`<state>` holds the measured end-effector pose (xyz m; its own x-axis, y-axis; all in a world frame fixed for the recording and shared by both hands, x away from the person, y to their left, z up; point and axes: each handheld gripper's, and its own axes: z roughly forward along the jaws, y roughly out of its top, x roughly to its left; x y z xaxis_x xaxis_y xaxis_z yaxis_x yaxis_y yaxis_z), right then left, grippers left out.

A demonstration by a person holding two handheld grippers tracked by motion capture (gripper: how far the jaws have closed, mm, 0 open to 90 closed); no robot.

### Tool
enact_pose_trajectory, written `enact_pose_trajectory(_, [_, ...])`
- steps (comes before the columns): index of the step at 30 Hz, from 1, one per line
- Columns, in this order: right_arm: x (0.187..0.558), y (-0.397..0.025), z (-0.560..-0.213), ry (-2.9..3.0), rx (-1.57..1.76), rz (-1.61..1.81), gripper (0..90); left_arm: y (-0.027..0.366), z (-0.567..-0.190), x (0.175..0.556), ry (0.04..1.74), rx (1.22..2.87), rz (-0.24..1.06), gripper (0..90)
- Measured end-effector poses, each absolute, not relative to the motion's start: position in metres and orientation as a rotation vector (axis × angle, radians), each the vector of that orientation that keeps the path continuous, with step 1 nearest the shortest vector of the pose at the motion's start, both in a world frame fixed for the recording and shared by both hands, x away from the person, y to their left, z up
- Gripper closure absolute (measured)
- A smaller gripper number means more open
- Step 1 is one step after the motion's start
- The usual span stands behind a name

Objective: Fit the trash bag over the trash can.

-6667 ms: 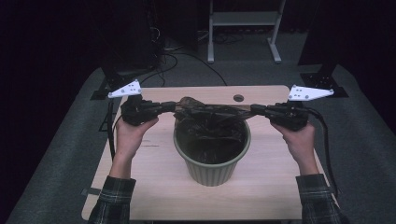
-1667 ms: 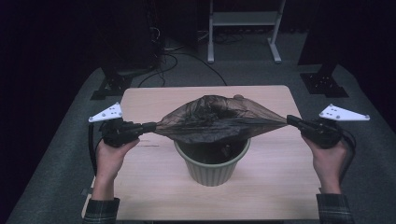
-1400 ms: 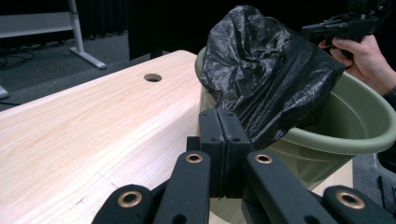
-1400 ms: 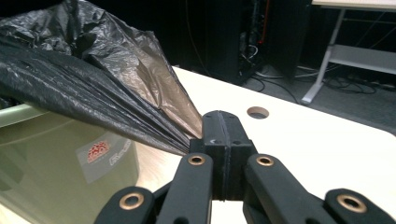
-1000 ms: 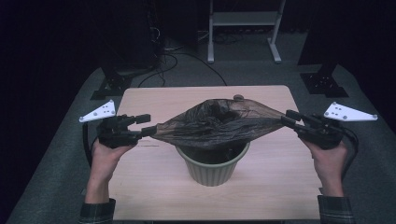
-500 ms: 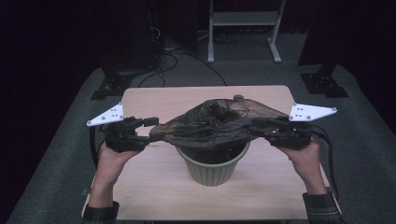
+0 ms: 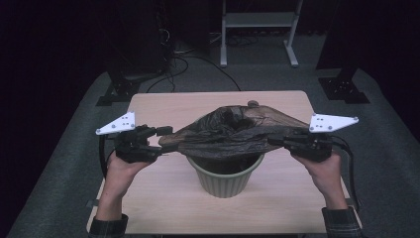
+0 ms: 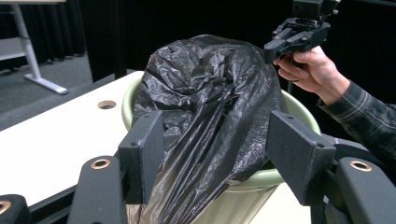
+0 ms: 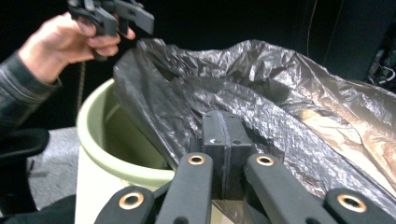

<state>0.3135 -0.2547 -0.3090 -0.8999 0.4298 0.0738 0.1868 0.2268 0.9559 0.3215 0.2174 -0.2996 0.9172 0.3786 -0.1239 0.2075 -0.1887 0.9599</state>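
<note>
A black bin bag [image 7: 233,131] is draped over the mouth of a pale green bin [image 7: 225,176] that stands on the wooden table [image 7: 163,198]. My right gripper [image 9: 224,133] is shut on the bag's right edge and holds it just above the rim. My left gripper [image 8: 217,133] is open, its jaws wide apart on either side of a loose fold of the bag [image 8: 210,93] at the bin's left rim [image 8: 299,112]. From above, the left gripper [image 7: 166,139] and right gripper [image 7: 277,142] flank the bin.
A small round hole [image 7: 252,103] lies in the table behind the bin. Black stand bases [image 7: 119,91] [image 7: 344,89] sit on the grey floor at the table's far corners, with a white frame [image 7: 257,29] beyond.
Both hands have come inward toward the bin, so the stretched bag has gone slack and sunk onto the rim. My left gripper's jaws have opened off the bag.
</note>
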Motion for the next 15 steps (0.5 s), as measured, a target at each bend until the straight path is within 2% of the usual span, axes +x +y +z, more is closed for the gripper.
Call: enact_pose_trajectory(15, [0.298,-0.266,-0.301,2.246,0.528,1.869,90.0,0.200,-0.306,0.324,0.369,1.843,0.130,36.0])
